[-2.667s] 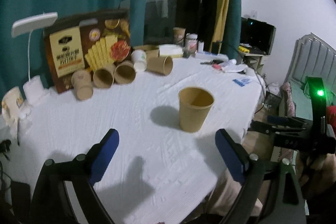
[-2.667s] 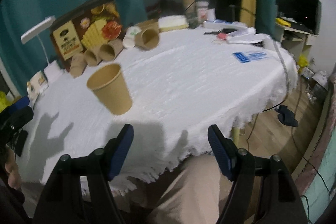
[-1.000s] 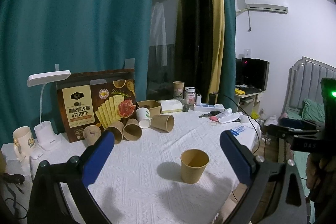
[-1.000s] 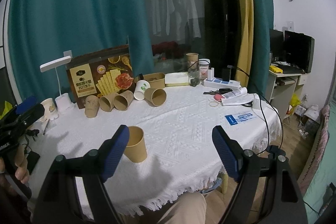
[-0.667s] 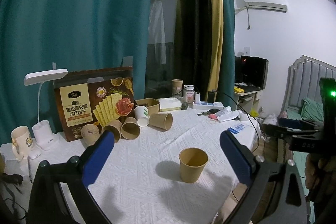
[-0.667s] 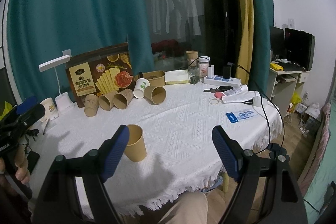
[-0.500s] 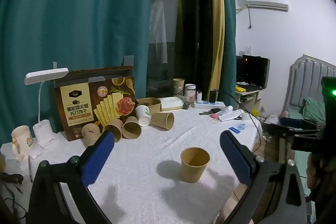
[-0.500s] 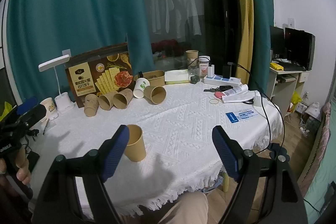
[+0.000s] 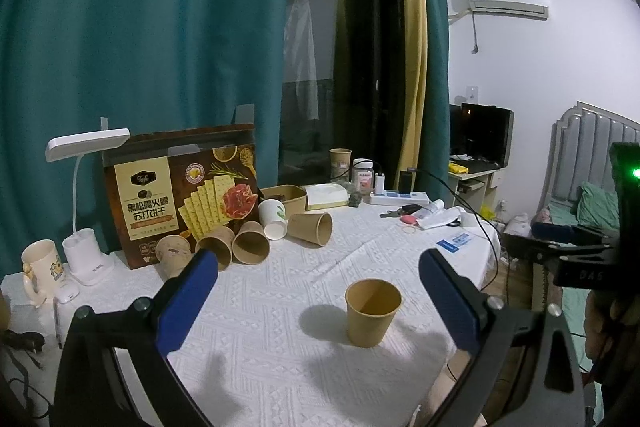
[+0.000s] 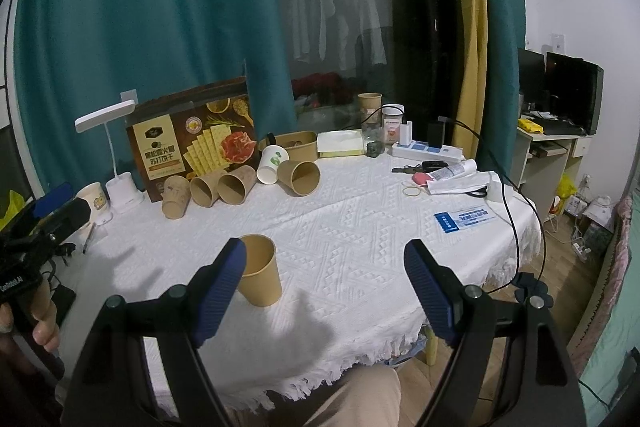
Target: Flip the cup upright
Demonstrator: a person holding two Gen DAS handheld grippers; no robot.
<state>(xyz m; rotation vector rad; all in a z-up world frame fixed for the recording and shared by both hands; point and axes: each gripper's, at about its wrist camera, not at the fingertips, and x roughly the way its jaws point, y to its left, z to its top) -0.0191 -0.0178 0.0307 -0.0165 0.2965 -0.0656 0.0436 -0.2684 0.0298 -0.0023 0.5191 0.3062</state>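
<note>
A brown paper cup (image 9: 373, 311) stands upright, mouth up, on the white tablecloth (image 9: 280, 307). It also shows in the right wrist view (image 10: 260, 277), partly behind the left blue finger. My left gripper (image 9: 320, 287) is open and empty, held back above the table with the cup between and beyond its fingers. My right gripper (image 10: 324, 279) is open and empty, over the table's near edge. Several brown cups (image 10: 224, 187) lie on their sides at the back.
A cracker box (image 10: 196, 143), a white desk lamp (image 10: 108, 155), a mug (image 9: 38, 267), a white cup (image 10: 272, 163), a power strip (image 10: 424, 151), keys and papers (image 10: 452, 173) crowd the table's far side. The table edge with fringe (image 10: 360, 359) is close to me.
Both grippers have pulled back and up from the upright cup since 2.7 s ago. Over the last second the views hardly shift. The cup has not moved.
</note>
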